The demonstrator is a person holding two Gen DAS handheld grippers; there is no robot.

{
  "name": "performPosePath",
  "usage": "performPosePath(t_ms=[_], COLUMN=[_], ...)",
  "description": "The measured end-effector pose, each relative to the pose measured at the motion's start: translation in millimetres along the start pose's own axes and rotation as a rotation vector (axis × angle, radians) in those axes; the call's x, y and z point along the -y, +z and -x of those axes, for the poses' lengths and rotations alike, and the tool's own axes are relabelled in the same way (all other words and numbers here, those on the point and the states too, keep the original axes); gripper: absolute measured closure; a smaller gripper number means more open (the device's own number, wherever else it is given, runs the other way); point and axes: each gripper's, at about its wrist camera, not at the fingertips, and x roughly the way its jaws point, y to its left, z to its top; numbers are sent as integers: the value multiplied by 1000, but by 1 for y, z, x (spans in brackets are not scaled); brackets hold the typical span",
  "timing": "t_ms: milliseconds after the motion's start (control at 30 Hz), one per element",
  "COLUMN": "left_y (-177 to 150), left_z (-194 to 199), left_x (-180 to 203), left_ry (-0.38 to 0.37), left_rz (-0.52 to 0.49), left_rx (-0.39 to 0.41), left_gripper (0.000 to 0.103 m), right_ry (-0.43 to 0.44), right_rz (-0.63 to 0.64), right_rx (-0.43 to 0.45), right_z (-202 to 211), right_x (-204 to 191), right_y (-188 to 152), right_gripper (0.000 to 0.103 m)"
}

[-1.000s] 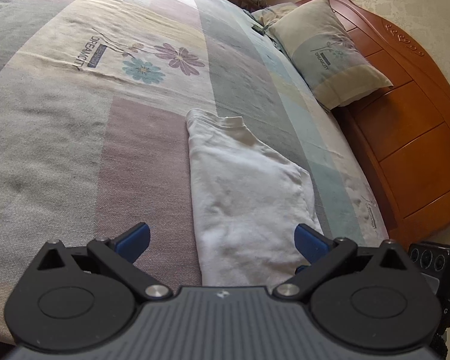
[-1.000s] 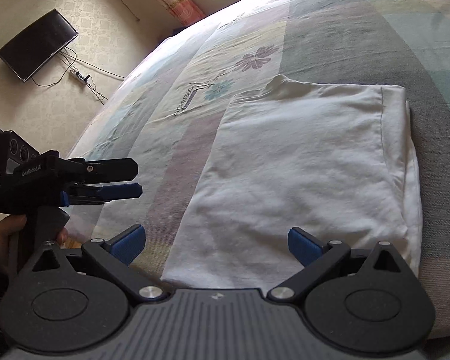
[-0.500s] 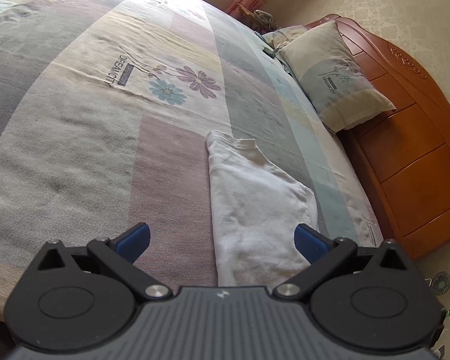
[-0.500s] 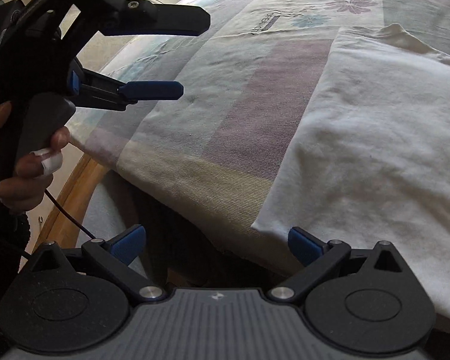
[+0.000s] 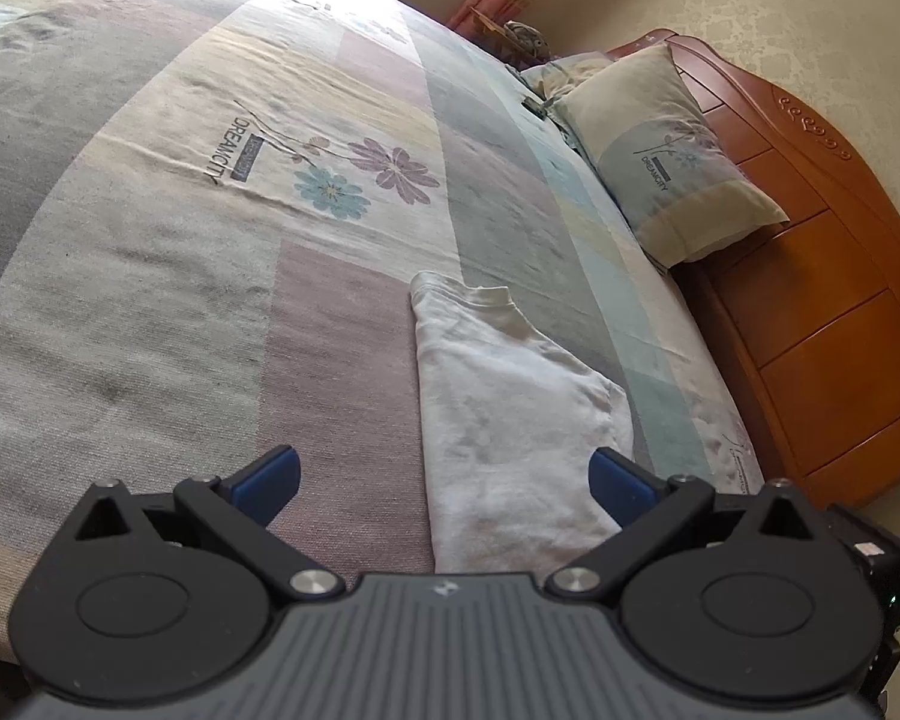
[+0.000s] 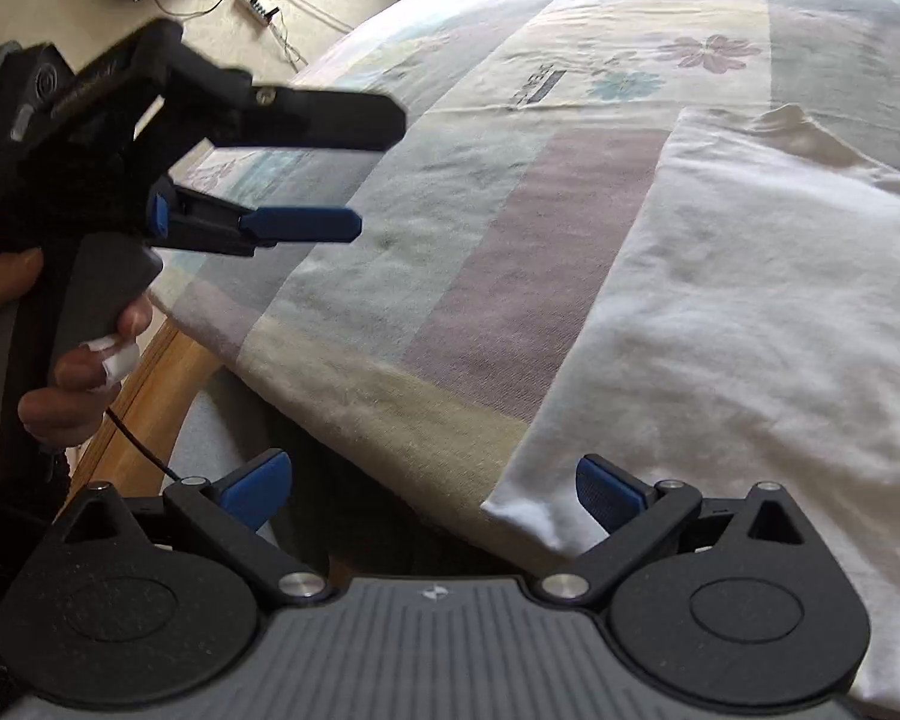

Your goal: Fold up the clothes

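The right gripper [image 6: 432, 489] hangs with its blue pads spread wide and nothing between them, poised just off the near edge of the bed; the hem corner of the white shirt [image 6: 750, 312] lies directly ahead of it, closest to its right-hand pad, draped slightly over the mattress edge. To its left, the left gripper [image 6: 330, 171] is held up in a hand [image 6: 60, 372] clear of the bed, its two fingers also parted and empty. From the left wrist view, the left gripper [image 5: 444, 477] faces along the shirt [image 5: 510, 420], which sits ahead and a little to its right as a long narrow strip with the collar at the far end. The garment rests flat on the patchwork bedspread [image 5: 180, 300], with a pillow [image 5: 666, 150] and the wooden headboard [image 5: 822, 300] well beyond it to the right. The shirt looks folded lengthwise already, so the step in hand seems to be the approach for a crosswise fold. The next move likely calls for each gripper to descend on a hem corner, pinch all layers together, and carry the hem toward the collar without dragging the lower layers askew.
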Motion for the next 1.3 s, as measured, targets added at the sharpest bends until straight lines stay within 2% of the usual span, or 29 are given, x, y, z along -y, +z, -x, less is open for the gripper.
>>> performPosePath(t_ms=[167, 300, 467, 567, 700, 867, 1300], left_y=[-4, -8, -8, -7, -5, -4, 18], left_z=[-21, -41, -62, -74, -88, -112, -143], left_x=[10, 16, 18, 18, 14, 5, 3], left_ry=[-66, -73, -100, -93, -101, -127, -220], left_rz=[-19, -24, 12, 24, 56, 107, 141], left_rx=[-59, -114, -156, -172, -204, -256, -231], left_gripper=[1, 1, 1, 1, 1, 1, 1], right_ry=[-116, -139, -113, -62, -6, 62, 119], right_rz=[-208, -384, -548, -619, -687, -711, -686], right_rx=[175, 260, 303, 308, 314, 333, 336], right_z=[60, 93, 103, 98, 89, 83, 51], right_x=[66, 115, 165, 187, 207, 221, 246], right_y=[-2, -16, -33, -39, -45, -41, 0], right_gripper=[0, 0, 0, 0, 0, 0, 0])
